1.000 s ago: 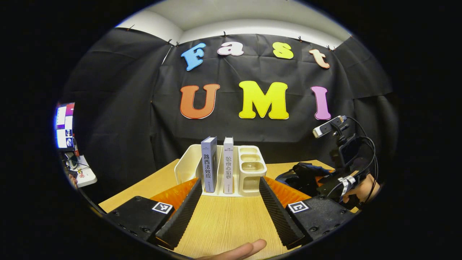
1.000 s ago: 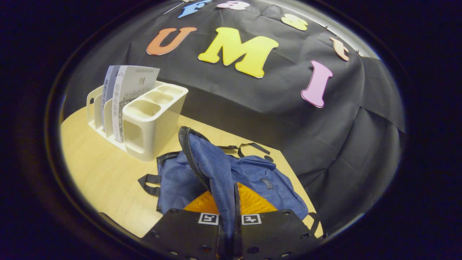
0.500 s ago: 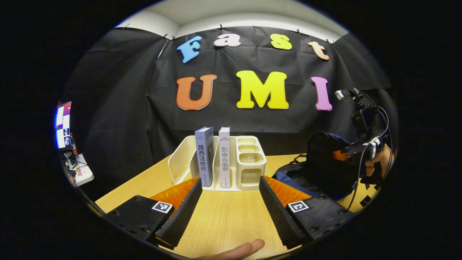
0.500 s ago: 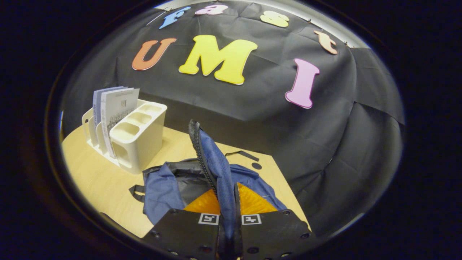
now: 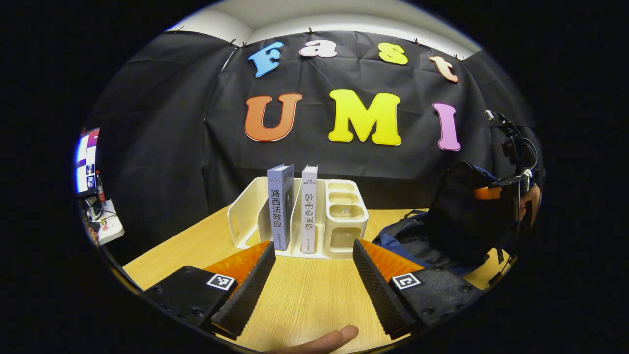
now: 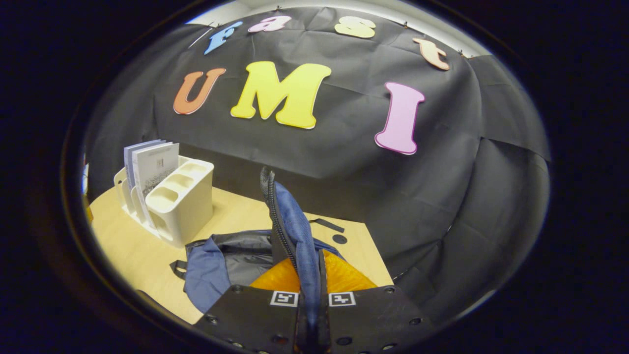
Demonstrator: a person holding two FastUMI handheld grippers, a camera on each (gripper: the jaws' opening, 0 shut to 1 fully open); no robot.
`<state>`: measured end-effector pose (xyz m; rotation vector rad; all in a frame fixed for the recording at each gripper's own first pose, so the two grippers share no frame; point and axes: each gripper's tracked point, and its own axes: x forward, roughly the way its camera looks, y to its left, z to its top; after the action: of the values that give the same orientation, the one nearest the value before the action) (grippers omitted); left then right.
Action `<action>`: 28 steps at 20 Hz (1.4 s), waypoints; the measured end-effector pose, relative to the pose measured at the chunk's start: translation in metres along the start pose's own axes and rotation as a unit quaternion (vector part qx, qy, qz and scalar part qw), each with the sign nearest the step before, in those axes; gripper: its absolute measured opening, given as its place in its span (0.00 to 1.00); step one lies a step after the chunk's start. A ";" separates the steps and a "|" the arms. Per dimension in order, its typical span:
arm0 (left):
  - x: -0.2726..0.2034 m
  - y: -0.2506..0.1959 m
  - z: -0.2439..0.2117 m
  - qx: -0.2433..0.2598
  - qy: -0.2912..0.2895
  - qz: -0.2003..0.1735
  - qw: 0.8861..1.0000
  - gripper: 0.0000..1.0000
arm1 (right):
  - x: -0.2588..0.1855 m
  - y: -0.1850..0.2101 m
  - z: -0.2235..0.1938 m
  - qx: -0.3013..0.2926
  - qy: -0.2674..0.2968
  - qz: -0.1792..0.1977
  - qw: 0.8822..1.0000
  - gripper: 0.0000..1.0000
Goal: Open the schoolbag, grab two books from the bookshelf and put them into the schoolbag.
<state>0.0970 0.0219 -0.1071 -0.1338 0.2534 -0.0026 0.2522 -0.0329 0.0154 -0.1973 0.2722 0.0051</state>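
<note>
Right tool pinches the schoolbag flap, raised upright.

My blue schoolbag lies open on the table, its zippered flap lifted upright – two grey books stand spine-out in my cream bookshelf

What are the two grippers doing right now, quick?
Left gripper: jaws open, holding nothing, aimed at the books in the bookshelf.
Right gripper: jaws shut on the schoolbag flap, holding it up.
</note>
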 end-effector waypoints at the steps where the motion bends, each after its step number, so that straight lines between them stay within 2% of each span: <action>1: 0.006 0.004 -0.001 0.005 0.011 0.005 1.000 1.00 | 0.000 -0.001 0.001 0.006 -0.004 0.007 1.000 0.08; 4: 0.026 0.007 0.019 0.031 0.015 0.011 0.999 1.00 | 0.000 -0.007 0.002 0.014 -0.008 0.022 1.000 0.07; 5: 0.033 0.005 0.027 0.033 0.013 0.009 0.999 1.00 | 0.001 -0.010 0.001 0.014 -0.009 0.024 1.000 0.10; 7: 0.049 -0.002 0.044 0.023 0.009 -0.001 1.000 1.00 | 0.003 -0.011 -0.001 0.015 -0.010 0.032 0.999 0.08; 8: 0.057 -0.007 0.052 0.020 0.009 -0.006 1.000 1.00 | 0.003 -0.012 -0.002 0.015 -0.011 0.036 0.999 0.10; 12: 0.083 -0.010 0.091 0.043 -0.004 -0.011 0.999 0.99 | 0.006 -0.020 -0.002 0.014 -0.012 0.045 0.999 0.08; 14: 0.098 -0.007 0.113 0.030 -0.009 -0.020 0.999 0.99 | 0.009 -0.022 -0.003 0.012 -0.011 0.048 0.999 0.08; 18: 0.136 0.007 0.141 0.040 0.004 -0.013 0.999 0.99 | 0.012 -0.022 -0.004 0.004 -0.011 0.057 0.998 0.08; 22: 0.168 0.008 0.142 0.061 0.040 -0.025 0.997 0.99 | 0.012 -0.022 -0.005 0.005 -0.015 0.067 0.998 0.08; 28: 0.200 0.017 0.129 0.089 0.073 -0.003 0.993 0.99 | 0.010 -0.023 -0.008 -0.001 -0.020 0.077 0.997 0.08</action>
<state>0.3228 0.0517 -0.0356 0.0442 0.3979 -0.0406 0.2604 -0.0574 0.0094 -0.1779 0.2480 0.1627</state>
